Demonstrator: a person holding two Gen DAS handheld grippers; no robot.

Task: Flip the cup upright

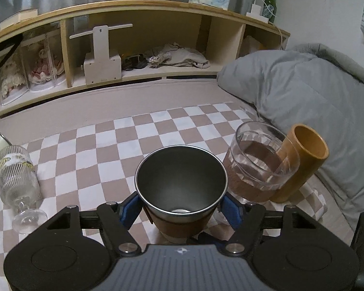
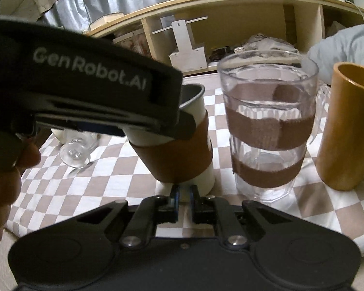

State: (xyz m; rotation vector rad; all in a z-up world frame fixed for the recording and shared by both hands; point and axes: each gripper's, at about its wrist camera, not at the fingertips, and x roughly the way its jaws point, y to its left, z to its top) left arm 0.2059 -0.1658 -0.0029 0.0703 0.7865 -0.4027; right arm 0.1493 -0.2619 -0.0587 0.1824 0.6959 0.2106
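Left gripper (image 1: 180, 208) grasps tumbler (image 1: 180, 181); only right view shows right gripper (image 2: 184, 195) nearly closed, empty, below it. Checkered cloth (image 1: 123, 140), shelf (image 1: 138, 12) behind.

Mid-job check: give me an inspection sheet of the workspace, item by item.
Surface: checkered cloth on a bed.
Job's things: steel cup, brown sleeve, mouth up, tilted.
Clutter: glass cup and wooden cup upright; ribbed wine glass on its side.
Grippers: left tongs shut on the steel cup; right tongs nearly closed, empty, by the cup's base.
Cables: white cord at the shelf end.
Surroundings: shelf, grey duvet, green bottle.
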